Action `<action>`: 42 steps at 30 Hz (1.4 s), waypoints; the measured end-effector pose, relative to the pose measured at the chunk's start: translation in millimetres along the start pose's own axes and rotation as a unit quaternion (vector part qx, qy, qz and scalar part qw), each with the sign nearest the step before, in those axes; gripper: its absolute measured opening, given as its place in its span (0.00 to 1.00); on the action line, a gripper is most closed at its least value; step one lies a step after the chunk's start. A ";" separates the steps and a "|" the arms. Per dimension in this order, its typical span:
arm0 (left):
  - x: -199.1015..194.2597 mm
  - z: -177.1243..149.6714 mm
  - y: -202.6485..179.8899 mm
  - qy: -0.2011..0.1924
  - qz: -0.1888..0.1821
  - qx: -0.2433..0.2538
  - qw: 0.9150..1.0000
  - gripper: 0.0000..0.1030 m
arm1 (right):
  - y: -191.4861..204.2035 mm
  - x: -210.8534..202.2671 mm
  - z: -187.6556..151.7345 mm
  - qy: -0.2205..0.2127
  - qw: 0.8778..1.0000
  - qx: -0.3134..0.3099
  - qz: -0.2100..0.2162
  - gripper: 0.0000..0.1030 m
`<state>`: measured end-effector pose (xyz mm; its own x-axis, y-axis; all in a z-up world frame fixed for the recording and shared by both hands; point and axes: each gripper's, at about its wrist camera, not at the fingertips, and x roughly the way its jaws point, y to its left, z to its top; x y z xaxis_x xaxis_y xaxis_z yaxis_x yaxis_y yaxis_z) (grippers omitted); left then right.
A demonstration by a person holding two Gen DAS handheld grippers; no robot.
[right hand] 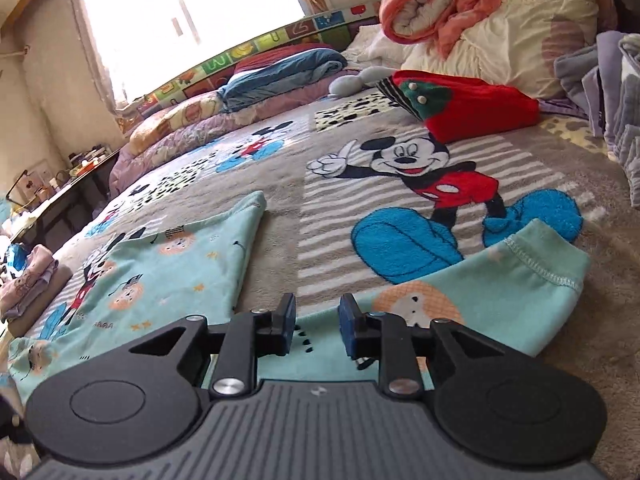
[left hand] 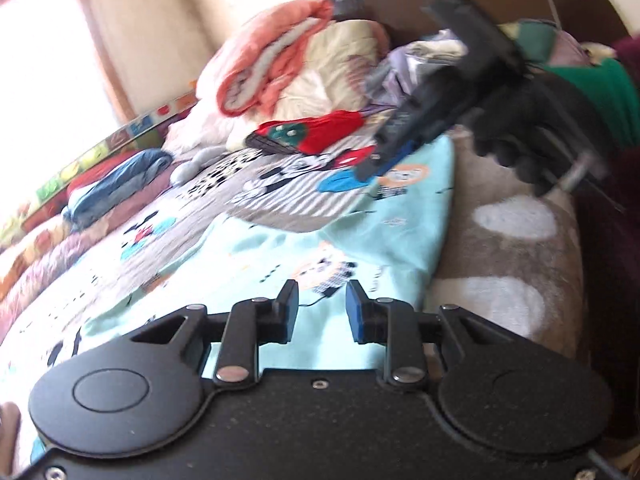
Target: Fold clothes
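Note:
A light teal child's garment with orange cartoon prints (right hand: 176, 268) lies spread on the bed, one leg reaching away on the left and another (right hand: 508, 292) on the right with a stitched hem. My right gripper (right hand: 318, 318) hovers open just above the cloth between the two legs, nothing between its fingers. In the left wrist view the same teal garment (left hand: 304, 256) lies flat under my left gripper (left hand: 322, 308), which is open and empty. The right gripper (left hand: 376, 160), blurred, is held by a black-gloved hand (left hand: 520, 136) over the garment's far end.
A Mickey Mouse blanket (right hand: 360, 152) covers the bed. A red and green garment (right hand: 472, 108), a pink and cream duvet pile (right hand: 480, 12), purple clothes (right hand: 600, 80) and a blue folded blanket (right hand: 280, 72) lie at the back. Folded clothes (right hand: 28, 284) sit at the left edge.

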<state>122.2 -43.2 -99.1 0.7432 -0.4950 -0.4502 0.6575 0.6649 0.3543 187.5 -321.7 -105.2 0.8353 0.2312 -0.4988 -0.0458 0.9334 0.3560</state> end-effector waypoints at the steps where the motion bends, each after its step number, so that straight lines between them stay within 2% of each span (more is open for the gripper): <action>1: -0.2 -0.3 2.8 0.004 0.002 -0.014 1.000 0.25 | 9.6 -4.6 -3.2 -0.002 1.000 -0.015 0.013 0.26; 3: 0.4 -0.5 5.9 0.011 0.001 -0.037 0.999 0.25 | 34.3 -15.6 -13.8 -0.003 0.997 -0.057 0.049 0.26; 6: 12.0 -2.8 -7.6 0.035 -0.038 -0.037 0.998 0.25 | 61.3 -23.4 -32.3 0.009 0.989 -0.107 0.099 0.24; 7: 19.7 -5.7 -15.1 0.051 -0.050 -0.030 0.997 0.25 | 66.8 -23.1 -40.1 0.017 0.986 -0.129 0.100 0.23; 8: 30.2 -9.9 -25.5 0.071 -0.055 -0.014 0.996 0.24 | 67.0 -17.0 -49.3 0.037 0.984 -0.152 0.083 0.24; 10: 36.7 -15.2 -42.1 0.071 -0.049 0.020 0.996 0.14 | 66.2 -6.2 -66.8 0.070 0.978 -0.190 0.052 0.25; 13: 28.8 -14.6 -37.8 0.068 -0.052 0.004 0.996 0.14 | 55.2 -12.7 -72.7 0.050 0.983 -0.166 0.065 0.25; 16: 16.0 -14.9 -18.5 0.053 -0.049 -0.031 0.997 0.15 | 70.9 -21.6 -71.4 0.043 0.979 -0.196 0.044 0.28; 18: 10.2 -15.1 -1.7 0.043 -0.036 -0.070 0.996 0.15 | 77.8 -31.3 -71.4 0.023 0.977 -0.205 0.050 0.28; 21: 9.0 -18.0 11.4 0.044 -0.031 -0.107 0.993 0.14 | 78.8 -29.3 -81.5 0.022 0.974 -0.216 0.059 0.28; 23: 17.2 -20.9 6.1 0.065 -0.044 -0.102 0.992 0.14 | 79.5 -28.0 -88.3 0.021 0.972 -0.223 0.066 0.27; 25: 28.0 -27.3 -9.2 0.096 -0.057 -0.073 0.991 0.14 | 80.2 -26.7 -95.1 0.020 0.970 -0.231 0.072 0.27; 28: 27.0 -27.1 -15.4 0.089 -0.039 -0.051 0.994 0.14 | 81.0 -25.0 -104.3 0.019 0.967 -0.240 0.081 0.27; 31: 8.9 -21.1 -6.1 0.049 -0.050 -0.068 0.995 0.14 | 84.3 -28.8 -101.2 0.023 0.965 -0.250 0.075 0.28; 32: 7.0 -20.8 -6.0 0.046 -0.055 -0.073 0.995 0.14 | 83.7 -30.2 -101.3 0.023 0.966 -0.247 0.074 0.28; 33: 11.1 -23.1 -7.6 0.063 -0.060 -0.077 0.993 0.14 | 82.8 -31.2 -101.5 0.023 0.967 -0.244 0.075 0.28; 35: 21.0 -31.8 -17.9 0.095 -0.057 -0.049 0.993 0.14 | 78.2 -30.8 -101.7 0.023 0.971 -0.223 0.080 0.28; 37: 19.5 -31.8 -17.4 0.090 -0.059 -0.046 0.993 0.14 | 78.8 -30.7 -99.5 0.030 0.972 -0.219 0.080 0.28; 39: 17.0 -28.9 -4.6 0.089 -0.071 -0.087 0.990 0.14 | 79.3 -30.0 -96.5 0.037 0.973 -0.214 0.081 0.28; 42: 11.5 -23.7 -4.6 0.059 -0.051 -0.083 0.993 0.14 | 78.9 -19.8 -78.1 0.041 0.977 -0.187 0.092 0.29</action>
<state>124.8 -38.7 -125.3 0.6475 -0.5015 -0.5738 0.6914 0.7032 0.1656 124.5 -231.2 -128.9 0.7475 0.4121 -0.5210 -0.4009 0.9052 0.1408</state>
